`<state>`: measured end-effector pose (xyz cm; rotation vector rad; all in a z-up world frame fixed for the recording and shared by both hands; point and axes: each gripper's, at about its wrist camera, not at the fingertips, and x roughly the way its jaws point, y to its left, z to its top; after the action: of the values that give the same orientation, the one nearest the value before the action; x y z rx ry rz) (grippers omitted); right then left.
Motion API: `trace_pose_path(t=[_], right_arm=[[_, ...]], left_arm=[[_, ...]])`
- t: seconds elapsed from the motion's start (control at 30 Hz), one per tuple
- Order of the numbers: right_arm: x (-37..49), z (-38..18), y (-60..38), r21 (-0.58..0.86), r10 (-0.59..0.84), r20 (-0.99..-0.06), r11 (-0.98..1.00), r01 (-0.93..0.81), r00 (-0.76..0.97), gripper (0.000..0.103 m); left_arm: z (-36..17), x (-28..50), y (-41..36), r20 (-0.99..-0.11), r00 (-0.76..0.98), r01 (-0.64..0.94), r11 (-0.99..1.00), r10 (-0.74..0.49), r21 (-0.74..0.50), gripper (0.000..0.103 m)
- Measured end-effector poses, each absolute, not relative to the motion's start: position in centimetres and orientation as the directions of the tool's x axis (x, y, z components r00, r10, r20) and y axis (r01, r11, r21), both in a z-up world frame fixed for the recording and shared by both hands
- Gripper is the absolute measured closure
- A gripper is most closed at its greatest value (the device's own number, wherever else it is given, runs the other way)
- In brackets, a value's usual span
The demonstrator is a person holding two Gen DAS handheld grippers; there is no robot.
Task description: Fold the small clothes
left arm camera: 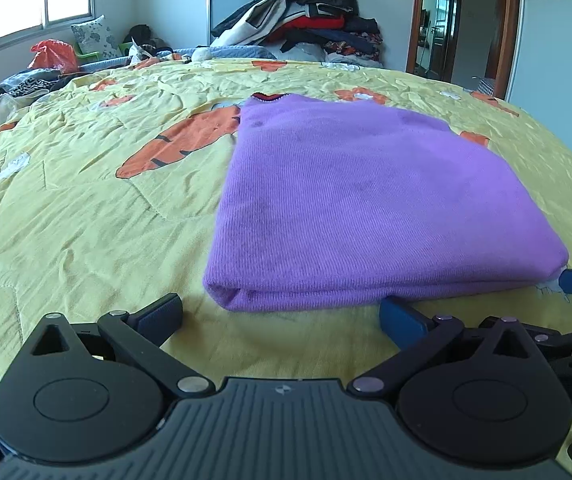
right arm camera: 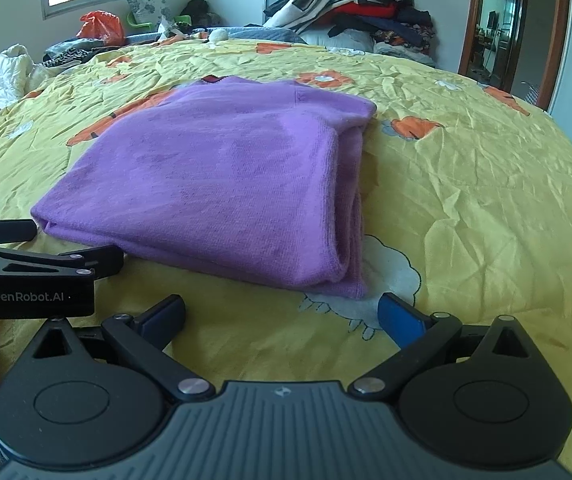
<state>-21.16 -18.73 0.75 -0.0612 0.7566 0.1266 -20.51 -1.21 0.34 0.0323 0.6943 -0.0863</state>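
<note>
While both tongs, left [left arm camera: 281, 312] and right [right arm camera: 281, 314], gaped wide and empty, the purple sweater [right arm camera: 221, 176] lay folded on the bed [right arm camera: 466, 184]. Folding looked finished. Next, probably set it aside.

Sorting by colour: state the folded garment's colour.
Purple, with a red-and-dark trim at the neckline; the folded garment shows best in the left wrist view.

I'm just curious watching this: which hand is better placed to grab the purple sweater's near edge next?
Probably the left. The left gripper has open jaws straddling the purple sweater's near folded edge; the right gripper faces only its corner.
</note>
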Motion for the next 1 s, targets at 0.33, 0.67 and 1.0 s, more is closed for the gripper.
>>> trace_pose_path(t=[0.33, 0.67, 1.0], right_arm=[[-20.90, 0.78, -18.77, -0.009, 0.081, -0.686, 0.993, -0.120, 0.723, 0.000], [-20.78, 0.74, -18.74, -0.010, 0.075, -0.685, 0.994, -0.112, 0.725, 0.000], [-20.81, 0.72, -18.74, -0.010, 0.075, -0.685, 0.994, -0.112, 0.725, 0.000]], left_arm=[[0.32, -20.51, -1.24, -0.636, 0.769, 0.090, 0.996, -0.068, 0.002, 0.000], [0.32, -20.57, -1.26, -0.638, 0.767, 0.090, 0.996, -0.068, 0.002, 0.000], [0.37, -20.66, -1.26, -0.635, 0.770, 0.088, 0.996, -0.067, 0.002, 0.000]])
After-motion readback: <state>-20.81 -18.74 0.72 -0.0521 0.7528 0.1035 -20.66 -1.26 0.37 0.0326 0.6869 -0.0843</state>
